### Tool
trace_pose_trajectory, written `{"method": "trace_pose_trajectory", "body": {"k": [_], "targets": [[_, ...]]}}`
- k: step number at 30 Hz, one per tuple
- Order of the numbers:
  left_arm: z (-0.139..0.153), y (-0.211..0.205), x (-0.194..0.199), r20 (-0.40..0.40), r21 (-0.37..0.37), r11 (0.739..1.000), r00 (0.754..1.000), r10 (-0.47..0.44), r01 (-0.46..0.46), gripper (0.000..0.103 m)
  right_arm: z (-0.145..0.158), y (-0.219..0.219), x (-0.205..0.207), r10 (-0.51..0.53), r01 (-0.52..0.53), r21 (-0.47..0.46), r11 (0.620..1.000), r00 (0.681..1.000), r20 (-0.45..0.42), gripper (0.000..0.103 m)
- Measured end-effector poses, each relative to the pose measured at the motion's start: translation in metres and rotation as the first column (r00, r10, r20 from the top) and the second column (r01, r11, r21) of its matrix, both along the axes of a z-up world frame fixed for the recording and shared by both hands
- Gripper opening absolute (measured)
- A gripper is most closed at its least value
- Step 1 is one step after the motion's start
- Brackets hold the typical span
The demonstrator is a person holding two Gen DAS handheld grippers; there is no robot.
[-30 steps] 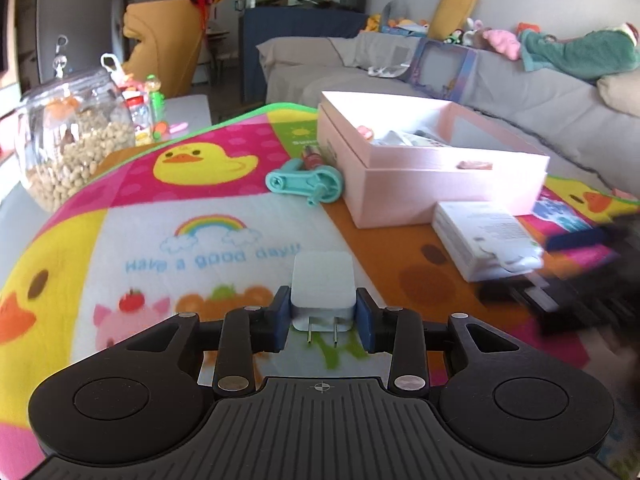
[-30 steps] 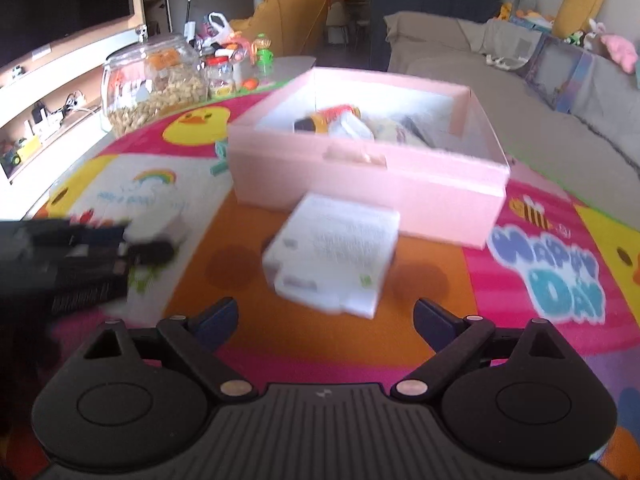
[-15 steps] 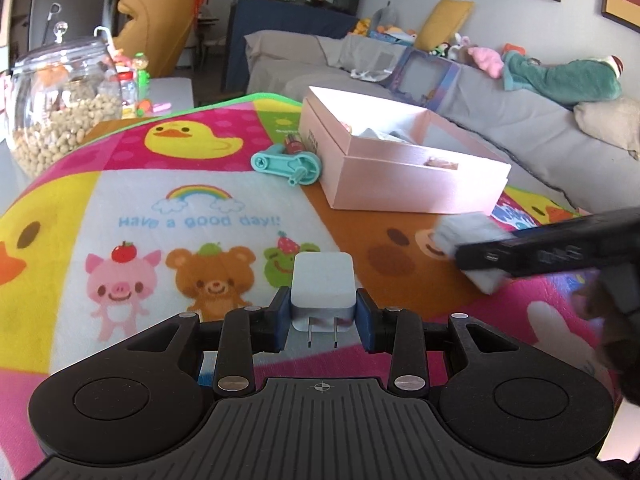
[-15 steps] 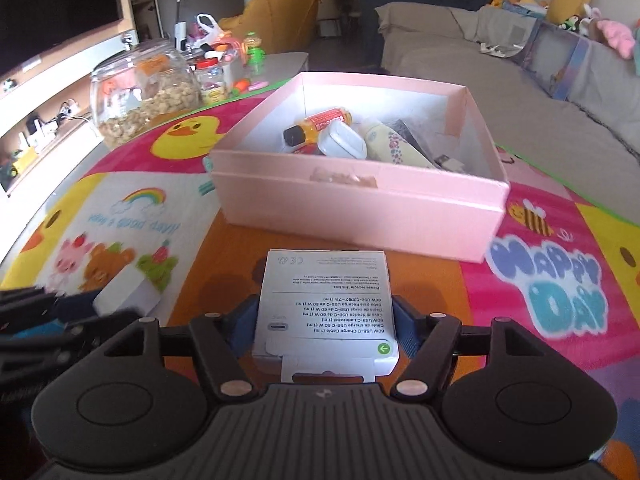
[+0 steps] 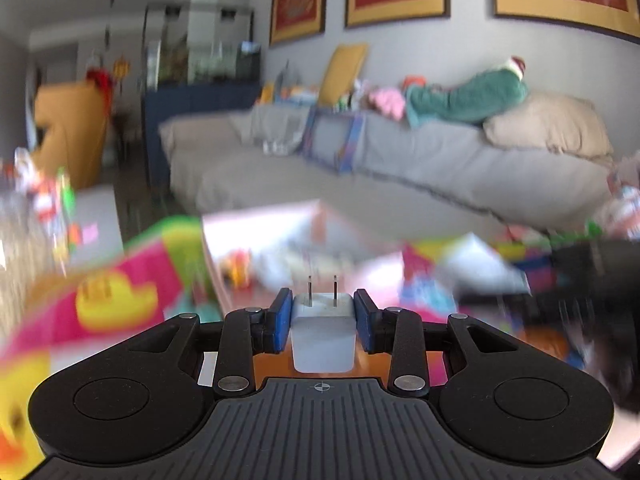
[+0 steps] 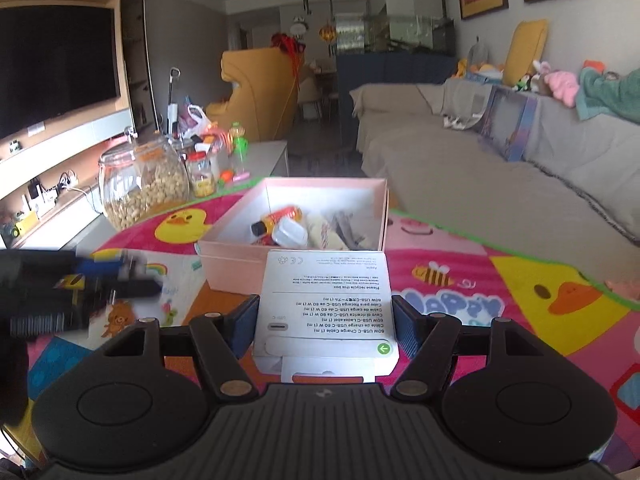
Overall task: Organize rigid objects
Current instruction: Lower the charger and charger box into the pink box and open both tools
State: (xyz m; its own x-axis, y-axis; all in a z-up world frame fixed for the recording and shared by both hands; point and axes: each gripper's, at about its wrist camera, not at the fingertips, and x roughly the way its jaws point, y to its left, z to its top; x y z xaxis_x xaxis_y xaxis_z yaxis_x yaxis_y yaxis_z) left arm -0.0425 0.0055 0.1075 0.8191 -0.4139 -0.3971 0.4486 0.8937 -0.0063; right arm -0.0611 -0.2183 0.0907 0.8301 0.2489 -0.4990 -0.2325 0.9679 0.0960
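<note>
Charger [image 5: 323, 334]: we see plain white, pinched between our left gripper's [image 5: 322, 320] blue pads [image 5: 280, 320].
Cable box [image 6: 326, 308]: white with black print and a green arrow dot, between our right gripper's [image 6: 325, 322] dark blue pads [image 6: 243, 322].
Storage box [image 6: 240, 264]: pale pink, just ahead of our right gripper.
Mat [image 6: 520, 284]: pink, yellow and orange patches with ducks, a bee and a rainbow, under both our grippers.
Sofa [image 6: 480, 176]: grey, beyond the storage box.

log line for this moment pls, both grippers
left gripper: shut on white charger, prongs forward | right gripper: shut on white cable box, lifted | pink box: open, items inside
</note>
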Motion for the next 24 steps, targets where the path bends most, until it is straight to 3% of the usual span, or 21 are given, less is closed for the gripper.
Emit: {"method": "trace_pose_trajectory", "body": {"k": [3, 5, 7, 10, 14, 20, 24], "targets": [[0.031, -0.011, 0.028, 0.1, 0.007, 0.999, 0.994, 0.035, -0.035, 0.037, -0.005, -0.003, -0.001, 0.005, -0.005, 0.011, 1.0, 1.0, -0.003, 0.069], [0.047, -0.016, 0.052, 0.117, -0.028, 0.998, 0.991, 0.061, -0.058, 0.037, -0.01, -0.005, 0.002, -0.006, 0.006, 0.013, 1.0, 1.0, -0.016, 0.069], [0.057, -0.019, 0.08, 0.092, -0.089, 0.991, 0.99, 0.105, -0.097, 0.037, -0.015, -0.009, 0.004, -0.024, 0.024, 0.013, 1.0, 0.999, -0.031, 0.069], [0.057, -0.017, 0.115, -0.029, -0.151, 0.974, 0.986, 0.165, -0.168, 0.037, -0.019, -0.012, 0.006, -0.039, 0.04, 0.012, 0.999, 0.998, -0.044, 0.069], [0.042, 0.003, 0.115, -0.102, -0.224, 0.956, 0.98, 0.172, -0.191, 0.034, -0.026, -0.016, 0.005, -0.04, 0.041, 0.007, 0.999, 0.997, -0.059, 0.069], [-0.009, 0.028, 0.079, -0.232, -0.137, 0.97, 0.958, 0.166, -0.201, 0.034, -0.027, -0.011, 0.017, -0.014, 0.017, 0.034, 0.999, 0.995, -0.098, 0.069], [-0.051, 0.044, 0.052, -0.339, -0.084, 0.96, 0.913, 0.226, -0.269, 0.033, -0.008, 0.004, 0.038, -0.018, 0.018, -0.007, 1.0, 0.999, -0.035, 0.069]]}}
